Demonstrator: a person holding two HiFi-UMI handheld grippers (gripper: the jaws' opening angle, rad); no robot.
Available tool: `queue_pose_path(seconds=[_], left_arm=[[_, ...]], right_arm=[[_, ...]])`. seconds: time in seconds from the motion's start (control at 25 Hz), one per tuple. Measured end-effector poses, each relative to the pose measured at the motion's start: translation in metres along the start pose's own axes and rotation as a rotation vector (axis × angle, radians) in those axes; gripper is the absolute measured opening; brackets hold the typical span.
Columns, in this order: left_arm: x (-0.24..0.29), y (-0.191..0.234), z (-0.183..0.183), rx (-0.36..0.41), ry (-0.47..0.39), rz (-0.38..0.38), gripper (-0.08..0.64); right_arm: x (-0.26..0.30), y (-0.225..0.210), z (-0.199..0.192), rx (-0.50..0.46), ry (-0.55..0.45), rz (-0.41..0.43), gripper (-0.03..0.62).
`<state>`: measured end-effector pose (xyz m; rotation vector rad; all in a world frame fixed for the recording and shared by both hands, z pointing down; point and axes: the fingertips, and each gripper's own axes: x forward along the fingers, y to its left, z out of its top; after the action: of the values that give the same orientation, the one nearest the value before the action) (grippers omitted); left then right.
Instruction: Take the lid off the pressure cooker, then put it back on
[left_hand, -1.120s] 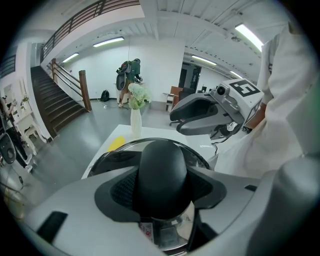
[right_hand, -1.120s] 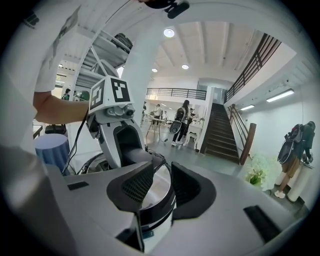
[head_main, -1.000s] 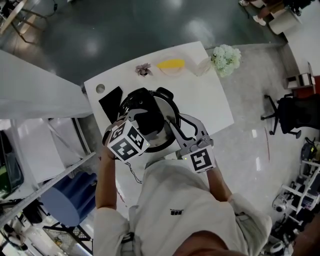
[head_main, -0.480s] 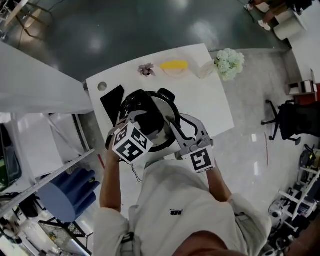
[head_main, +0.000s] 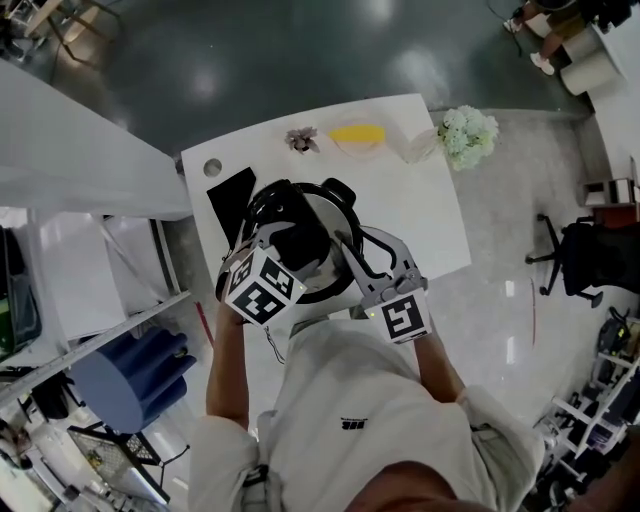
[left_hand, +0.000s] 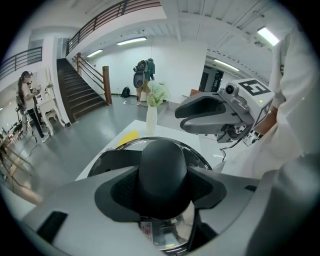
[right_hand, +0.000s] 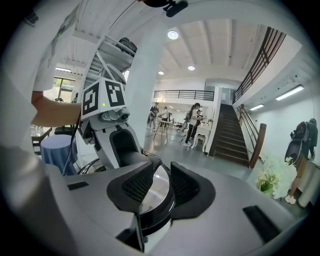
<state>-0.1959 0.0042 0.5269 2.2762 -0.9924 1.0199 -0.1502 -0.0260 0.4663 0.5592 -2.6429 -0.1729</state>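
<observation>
The pressure cooker (head_main: 335, 205) stands on the white table (head_main: 415, 205) with its steel lid (head_main: 322, 212) on. My left gripper (head_main: 292, 238) comes down from the near left, and its pads are shut on the lid's black knob (left_hand: 163, 170). My right gripper (head_main: 346, 252) reaches in from the near right. Its jaws close over the cooker's near edge, with the steel lid (right_hand: 156, 192) and the black rim (right_hand: 161, 214) between the pads. The left gripper (right_hand: 125, 150) shows in the right gripper view, and the right gripper (left_hand: 186, 116) in the left one.
A black flat pad (head_main: 228, 200) lies left of the cooker. At the table's far edge are a small dried flower (head_main: 300, 140), a yellow object (head_main: 355, 132) and white flowers (head_main: 467, 130). A blue stool (head_main: 120, 375) stands at the left. People stand far off in the hall.
My left gripper has rolled a little on the knob; its marker cube has turned. The right gripper and the lid have stayed where they were.
</observation>
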Motion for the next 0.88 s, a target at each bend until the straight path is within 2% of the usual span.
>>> queue_pose_path(seconds=[0.88], left_arm=[[-0.0011, 0.0057, 0.0013, -0.206, -0.072, 0.184, 0.288]], right_arm=[[-0.0026, 0.0062, -0.0014, -0.001, -0.051, 0.068, 0.097]])
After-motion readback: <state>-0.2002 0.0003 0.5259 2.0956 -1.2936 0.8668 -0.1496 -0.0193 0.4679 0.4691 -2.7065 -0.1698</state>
